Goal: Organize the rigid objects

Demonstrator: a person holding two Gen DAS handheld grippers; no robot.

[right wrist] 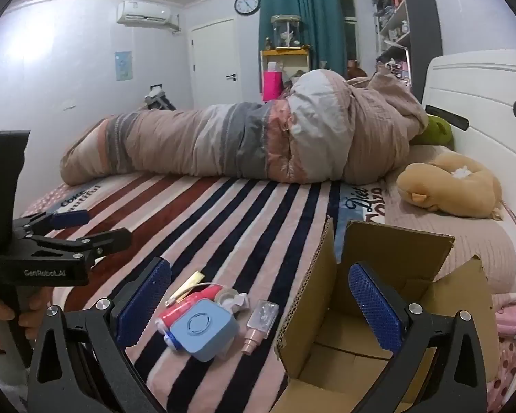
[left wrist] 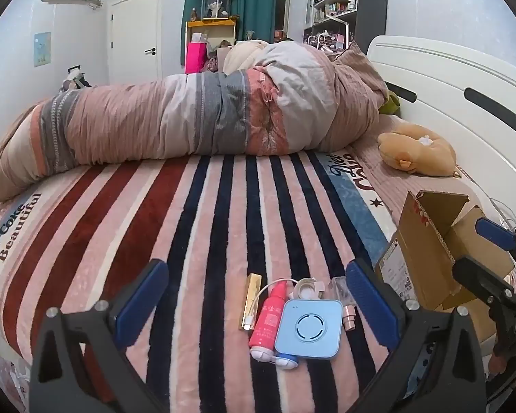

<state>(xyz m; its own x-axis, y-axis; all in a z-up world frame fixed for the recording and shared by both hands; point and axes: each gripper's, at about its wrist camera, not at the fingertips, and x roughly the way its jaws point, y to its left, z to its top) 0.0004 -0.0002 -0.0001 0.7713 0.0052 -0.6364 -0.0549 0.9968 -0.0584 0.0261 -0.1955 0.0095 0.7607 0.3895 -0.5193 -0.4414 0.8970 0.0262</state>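
Left gripper fingers wide, blue speaker between them; right gripper fingers wide straddling cardboard box wall, nothing visible inside.

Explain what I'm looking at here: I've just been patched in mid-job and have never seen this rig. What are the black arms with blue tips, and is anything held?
There is no robot. A person holds a two-finger gripper in each hand, each with a fisheye camera looking along its fingers.

The left wrist view shows the left gripper, open and empty, above a cluster on the striped blanket: a blue square device, a red bottle, a gold stick, a roll of tape and a small spray bottle.

The right wrist view shows the right gripper, also open and empty, over the open cardboard box, which looks empty where visible. The left gripper appears at that view's left edge.
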